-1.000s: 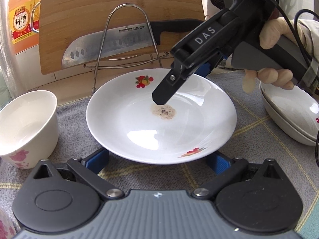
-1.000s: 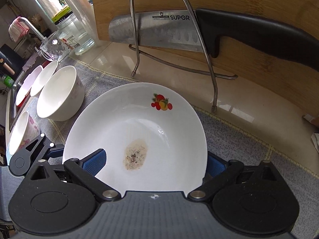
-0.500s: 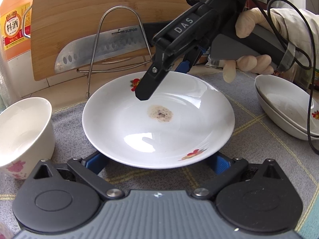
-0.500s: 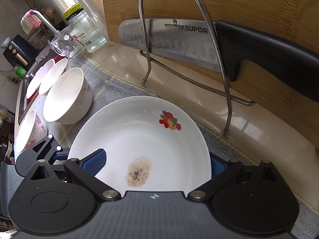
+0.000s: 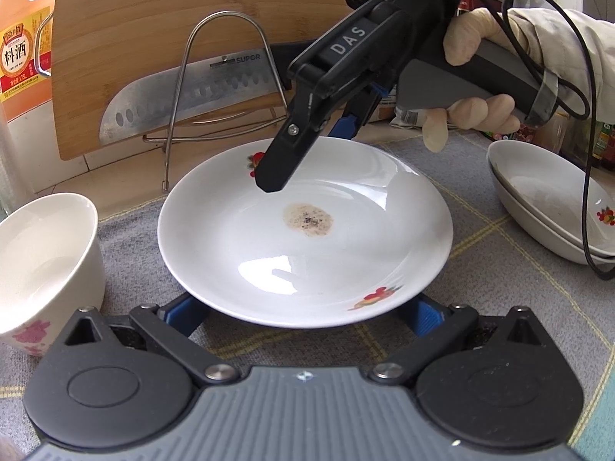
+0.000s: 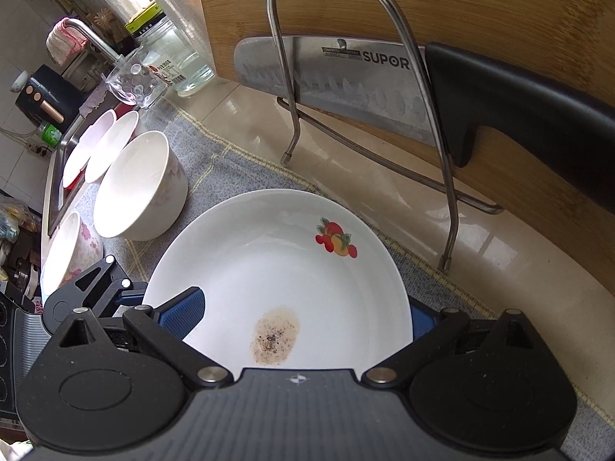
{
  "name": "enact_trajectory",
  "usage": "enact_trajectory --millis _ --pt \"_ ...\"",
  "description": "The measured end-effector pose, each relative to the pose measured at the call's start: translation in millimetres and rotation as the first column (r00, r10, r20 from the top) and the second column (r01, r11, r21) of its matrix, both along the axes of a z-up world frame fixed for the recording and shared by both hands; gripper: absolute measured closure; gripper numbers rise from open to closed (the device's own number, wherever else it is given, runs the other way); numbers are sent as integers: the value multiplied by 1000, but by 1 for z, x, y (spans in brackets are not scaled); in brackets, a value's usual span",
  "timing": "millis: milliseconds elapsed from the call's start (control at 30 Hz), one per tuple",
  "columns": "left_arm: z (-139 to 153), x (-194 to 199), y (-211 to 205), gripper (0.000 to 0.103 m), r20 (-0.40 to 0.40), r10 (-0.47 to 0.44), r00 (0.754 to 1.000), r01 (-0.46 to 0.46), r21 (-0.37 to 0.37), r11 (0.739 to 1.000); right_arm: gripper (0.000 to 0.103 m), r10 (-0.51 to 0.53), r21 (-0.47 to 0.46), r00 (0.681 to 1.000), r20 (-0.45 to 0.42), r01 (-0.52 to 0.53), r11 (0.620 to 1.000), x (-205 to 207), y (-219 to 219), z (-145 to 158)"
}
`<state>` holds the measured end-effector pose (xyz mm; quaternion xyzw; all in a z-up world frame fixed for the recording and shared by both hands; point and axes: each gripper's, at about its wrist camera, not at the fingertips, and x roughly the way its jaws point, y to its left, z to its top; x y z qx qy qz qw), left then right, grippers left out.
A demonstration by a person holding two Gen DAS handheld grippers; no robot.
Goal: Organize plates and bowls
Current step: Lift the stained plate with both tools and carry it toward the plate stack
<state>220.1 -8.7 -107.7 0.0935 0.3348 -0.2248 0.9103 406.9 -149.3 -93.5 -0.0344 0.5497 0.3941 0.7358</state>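
On the grey cloth (image 5: 499,269) spread over the counter (image 5: 115,176), white plate (image 5: 307,261) with fruit prints and a brown speckled stain (image 5: 307,221) at its middle, lying flat, much where it was a second ago.

Left gripper (image 5: 301,311) low at the plate's near rim, fingers spread wide, blue pads showing at either side just under the edge. No pinch on the plate.

Right gripper (image 5: 307,153), held by a gloved hand (image 5: 472,88), now shifted: a second ago its black fingertip hung close over the stain; since then drawn back and up toward the far rim, tip over the plate's far left by the fruit print. Fingers spread, plate lying between them in the right wrist view, nothing clamped. In that view, wire rack (image 6: 346,77) and knife (image 6: 346,77) larger and nearer than before, plate lower in the frame.

Meaning for the task, as a judgement: plate not yet taken; right gripper seemingly repositioning for the far rim instead of the soiled centre. Likely destination the stacked plates (image 5: 546,223) at the right, though not certain. Bowl (image 5: 42,253) at the left, just beside the plate, untouched. Risk: glazed rim slipping if pinched too shallowly.
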Motion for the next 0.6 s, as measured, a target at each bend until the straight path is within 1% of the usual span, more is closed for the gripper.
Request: enact_trajectory --millis 267,467,600 --pt "0 0 0 0 3 -2 1000 2 2 1000 0 3 -6 1000 5 -3 1000 2 2 0" --pt "0 -1 0 0 2 -3 1000 3 4 1000 0 -9 8 1000 5 9 1000 6 3 -1" --pt "1 -1 -1 0 -2 -2 1000 2 7 1000 0 -4 -4 1000 15 4 1000 4 5 0"
